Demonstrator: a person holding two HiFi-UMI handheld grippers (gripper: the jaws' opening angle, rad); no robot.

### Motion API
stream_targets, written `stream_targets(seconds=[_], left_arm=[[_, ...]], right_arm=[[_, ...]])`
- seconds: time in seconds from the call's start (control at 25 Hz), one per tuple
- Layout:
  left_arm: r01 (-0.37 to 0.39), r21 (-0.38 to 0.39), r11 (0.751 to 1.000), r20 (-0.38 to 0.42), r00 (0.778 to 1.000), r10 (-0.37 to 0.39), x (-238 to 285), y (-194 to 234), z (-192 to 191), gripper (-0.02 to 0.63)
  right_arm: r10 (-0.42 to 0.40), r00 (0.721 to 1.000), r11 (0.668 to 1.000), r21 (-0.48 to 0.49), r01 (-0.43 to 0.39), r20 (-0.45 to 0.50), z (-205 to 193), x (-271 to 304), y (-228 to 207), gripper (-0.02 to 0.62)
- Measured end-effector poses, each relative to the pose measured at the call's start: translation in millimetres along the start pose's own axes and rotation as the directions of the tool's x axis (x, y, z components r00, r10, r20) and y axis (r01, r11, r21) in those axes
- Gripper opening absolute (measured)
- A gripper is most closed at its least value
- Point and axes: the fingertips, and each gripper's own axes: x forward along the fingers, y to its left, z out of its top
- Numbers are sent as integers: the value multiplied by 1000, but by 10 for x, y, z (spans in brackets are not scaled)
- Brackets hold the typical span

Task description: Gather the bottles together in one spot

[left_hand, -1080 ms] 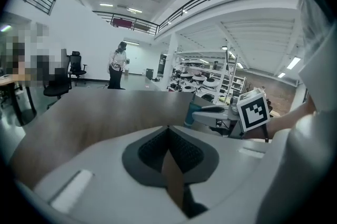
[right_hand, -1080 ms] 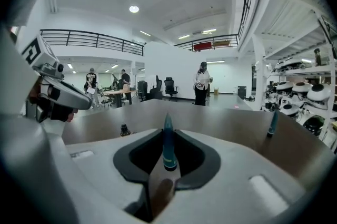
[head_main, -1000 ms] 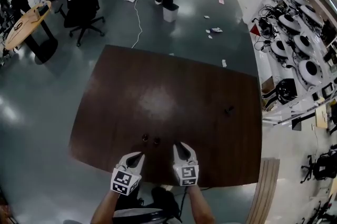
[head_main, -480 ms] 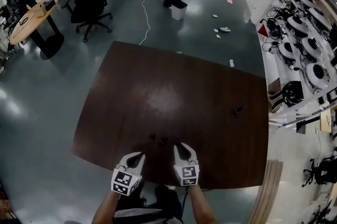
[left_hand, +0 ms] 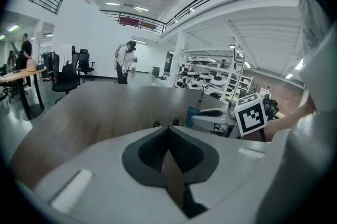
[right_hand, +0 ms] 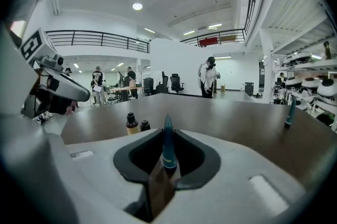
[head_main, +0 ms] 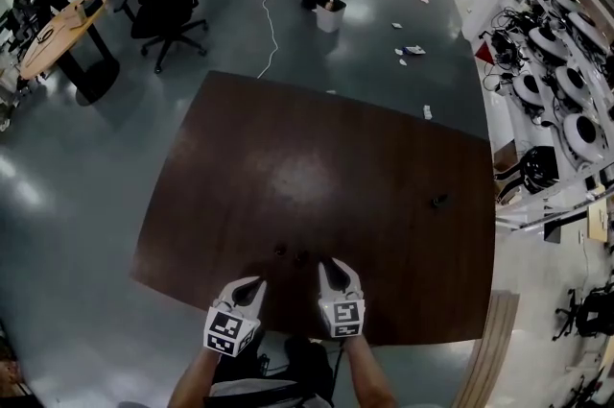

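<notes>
Pinching a slim teal bottle [right_hand: 167, 148] are the right tongs [right_hand: 167, 132]; left tongs [left_hand: 169, 129] pressed together, empty.

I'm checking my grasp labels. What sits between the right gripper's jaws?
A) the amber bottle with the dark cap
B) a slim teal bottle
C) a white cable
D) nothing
B: in the right gripper view the right gripper has its jaws closed on a slim teal bottle, while the amber bottle stands apart on the table.
</notes>
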Motion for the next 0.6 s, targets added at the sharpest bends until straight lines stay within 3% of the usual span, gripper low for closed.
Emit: stream_targets(seconds=[0.52, 0.56, 0.6], left_arm=[[5, -1, 1000, -9, 1000, -5, -13, 35, 24, 0], [5, -1, 1000, -9, 1000, -5, -18, 36, 26, 0], [5, -1, 1000, -9, 1000, -5, -27, 42, 27, 0]], right_arm=[[-2, 1000, 999, 33, 2, 15, 32, -9, 16, 74], [1, 1000, 999, 43, -2, 20, 32, -11, 23, 78], [5, 1000, 999, 52, -7, 23, 32, -14, 38, 126]])
